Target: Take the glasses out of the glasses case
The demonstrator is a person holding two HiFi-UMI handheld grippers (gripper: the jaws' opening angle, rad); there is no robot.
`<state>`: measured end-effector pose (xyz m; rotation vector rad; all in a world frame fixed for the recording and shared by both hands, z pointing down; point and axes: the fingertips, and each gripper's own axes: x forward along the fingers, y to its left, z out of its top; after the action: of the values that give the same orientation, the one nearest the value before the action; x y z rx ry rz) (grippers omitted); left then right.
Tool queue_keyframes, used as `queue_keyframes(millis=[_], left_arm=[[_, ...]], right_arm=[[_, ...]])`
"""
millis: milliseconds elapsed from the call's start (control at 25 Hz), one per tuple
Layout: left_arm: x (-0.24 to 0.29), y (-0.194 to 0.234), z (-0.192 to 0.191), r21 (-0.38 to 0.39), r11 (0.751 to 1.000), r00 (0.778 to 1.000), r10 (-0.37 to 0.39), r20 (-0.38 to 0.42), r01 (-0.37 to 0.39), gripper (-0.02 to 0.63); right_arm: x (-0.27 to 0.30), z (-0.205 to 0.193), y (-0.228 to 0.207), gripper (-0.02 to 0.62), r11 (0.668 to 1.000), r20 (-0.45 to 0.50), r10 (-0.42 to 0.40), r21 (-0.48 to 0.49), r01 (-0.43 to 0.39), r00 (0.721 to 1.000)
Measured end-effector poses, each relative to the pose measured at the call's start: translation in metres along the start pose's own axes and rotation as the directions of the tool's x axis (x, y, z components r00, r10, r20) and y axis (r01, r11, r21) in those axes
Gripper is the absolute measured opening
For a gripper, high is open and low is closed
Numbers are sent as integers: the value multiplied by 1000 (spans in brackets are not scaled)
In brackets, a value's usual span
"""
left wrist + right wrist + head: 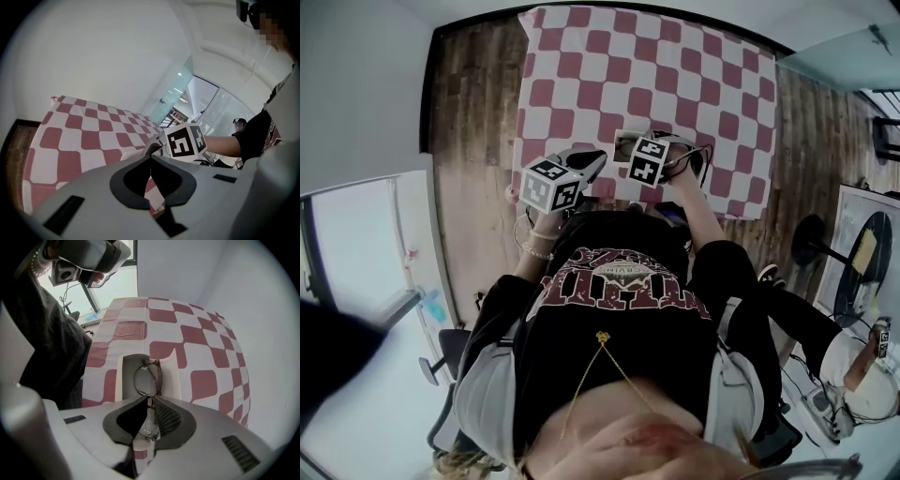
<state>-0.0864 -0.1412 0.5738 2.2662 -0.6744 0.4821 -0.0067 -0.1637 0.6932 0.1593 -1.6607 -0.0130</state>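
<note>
At the six o'clock edge of the cloth-covered desk (675, 75), the glasses case (125, 376) is lying open with the glasses (148, 377) resting inside, one lens pointing toward twelve o'clock. The right tongs (150, 401) are pinching the frame at the bridge, probably because that spot is giving a centred hold clear of the lenses. The left tongs (150, 158) are pressed together on nothing and hovering at the case's nine o'clock side, seemingly waiting there to steady the case should it start rising with the frame.
</note>
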Motion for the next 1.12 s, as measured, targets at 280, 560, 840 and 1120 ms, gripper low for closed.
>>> queue_keyframes(millis=[280, 560, 840, 1120], left_arm=[[4, -2, -2, 0, 1000, 1000, -9, -14, 9, 8], [6, -5, -3, 5, 1000, 1000, -15, -26, 15, 8], [9, -6, -4, 5, 1000, 999, -17, -31, 17, 8], [6, -5, -3, 9, 1000, 1000, -7, -23, 7, 8]], right_arm=[[0, 0, -1, 58, 1000, -2, 5, -1, -5, 1000], [0, -1, 0, 58, 1000, 4, 0, -5, 0, 1000], [1, -1, -2, 58, 1000, 4, 1, -2, -1, 1000], [1, 0, -1, 58, 1000, 5, 10, 1, -10, 1000]])
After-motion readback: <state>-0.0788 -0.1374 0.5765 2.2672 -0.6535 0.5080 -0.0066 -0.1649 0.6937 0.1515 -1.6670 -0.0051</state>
